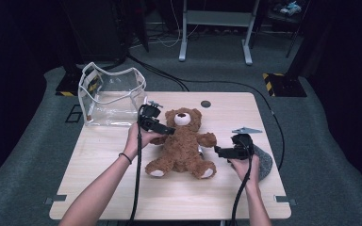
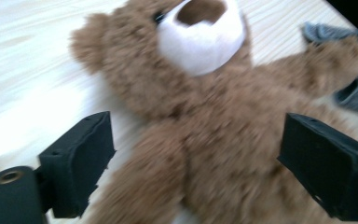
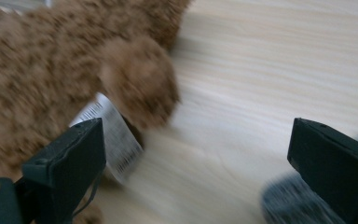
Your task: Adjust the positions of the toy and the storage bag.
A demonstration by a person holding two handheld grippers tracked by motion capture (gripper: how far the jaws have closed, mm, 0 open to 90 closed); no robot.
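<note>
Centrally on table (image 1: 122, 188): bear (image 1: 184, 146), on its back, head toward far edge, legs toward person, arms out to the sides. Placed flat and spread, so presumably easy to reach from both flanks. Left gripper (image 1: 162, 129) at bear's shoulder on left of high view, jaws spread wide, straddling arm and chest in left gripper view (image 2: 191, 154), pads not pressing fur; nothing pinched. Right gripper (image 1: 219, 151) just off the other arm's paw (image 3: 140, 81), jaws likewise wide apart, holding nothing; white tag (image 3: 114, 135) near one jaw. Judged a two-sided approach before lifting. Grey cloth (image 1: 264, 162) beside right hand, near table edge. Clear bag (image 1: 111, 96) upright at far left corner, mouth open upward, likely standing ready as the bear's destination.
</note>
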